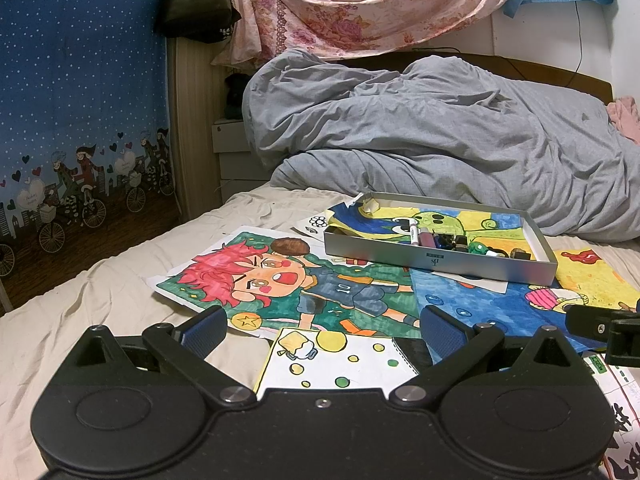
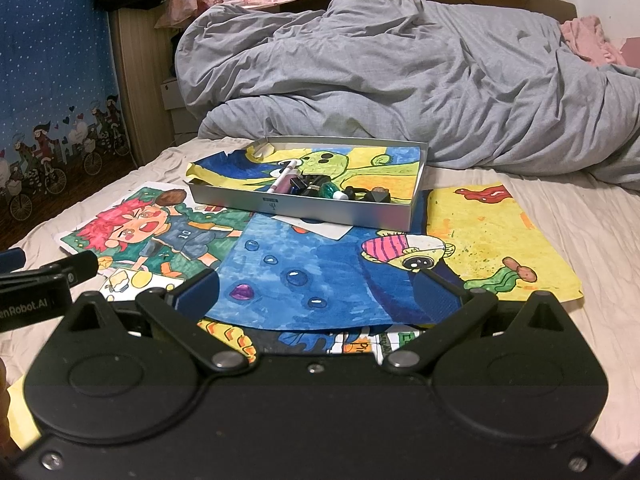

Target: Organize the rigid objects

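A shallow silver box (image 1: 440,258) (image 2: 304,206) sits on the bed on top of coloured drawings. Inside it lie a purple marker (image 1: 416,232) (image 2: 284,178), a green gem-like piece (image 1: 478,248) (image 2: 329,191) and several small dark items (image 2: 376,195). My left gripper (image 1: 324,330) is open, hovering low over a red-haired cartoon drawing (image 1: 256,280), well short of the box. Over a blue drawing (image 2: 320,276), my right gripper (image 2: 316,296) is open too and holds nothing. Each gripper's edge shows in the other's view.
A crumpled grey duvet (image 1: 440,128) (image 2: 400,80) is piled behind the box. A yellow drawing (image 2: 492,240) lies to the right. A blue patterned curtain (image 1: 80,100) hangs at left, and beige sheet (image 1: 100,300) spreads toward the bed's left edge.
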A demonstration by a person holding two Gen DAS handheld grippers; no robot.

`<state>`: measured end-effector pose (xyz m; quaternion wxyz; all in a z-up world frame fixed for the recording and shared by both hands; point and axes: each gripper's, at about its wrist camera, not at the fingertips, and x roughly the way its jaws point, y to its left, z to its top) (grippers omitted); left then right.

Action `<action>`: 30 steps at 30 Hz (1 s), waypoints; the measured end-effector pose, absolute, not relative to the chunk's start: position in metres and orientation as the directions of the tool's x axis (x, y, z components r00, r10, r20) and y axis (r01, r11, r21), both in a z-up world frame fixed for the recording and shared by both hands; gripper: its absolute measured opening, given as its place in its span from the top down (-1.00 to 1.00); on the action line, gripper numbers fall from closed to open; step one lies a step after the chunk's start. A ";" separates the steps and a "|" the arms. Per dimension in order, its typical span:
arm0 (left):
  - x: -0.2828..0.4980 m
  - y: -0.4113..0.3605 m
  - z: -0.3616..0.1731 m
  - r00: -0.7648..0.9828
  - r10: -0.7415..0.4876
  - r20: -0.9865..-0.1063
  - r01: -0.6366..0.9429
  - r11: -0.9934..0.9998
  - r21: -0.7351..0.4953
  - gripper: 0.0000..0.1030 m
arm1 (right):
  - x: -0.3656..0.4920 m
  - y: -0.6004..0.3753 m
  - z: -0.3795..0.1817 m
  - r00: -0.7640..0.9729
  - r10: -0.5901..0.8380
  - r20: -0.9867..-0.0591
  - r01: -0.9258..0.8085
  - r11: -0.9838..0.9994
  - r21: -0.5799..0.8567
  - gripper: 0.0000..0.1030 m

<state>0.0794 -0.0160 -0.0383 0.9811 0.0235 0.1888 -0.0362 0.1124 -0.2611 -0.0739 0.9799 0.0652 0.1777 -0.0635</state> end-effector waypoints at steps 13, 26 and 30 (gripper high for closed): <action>0.079 -0.016 -0.038 0.926 -0.062 -0.372 0.079 0.996 0.033 -0.98 | 0.113 -0.261 -0.074 0.928 -0.102 -0.358 0.148 0.983 0.105 -0.99; 0.079 -0.015 -0.038 0.926 -0.062 -0.373 0.079 0.996 0.032 -0.98 | 0.113 -0.260 -0.074 0.927 -0.100 -0.361 0.147 0.984 0.105 -0.99; 0.079 -0.016 -0.038 0.926 -0.062 -0.372 0.080 0.996 0.032 -0.98 | 0.112 -0.259 -0.074 0.927 -0.100 -0.361 0.147 0.984 0.105 -0.99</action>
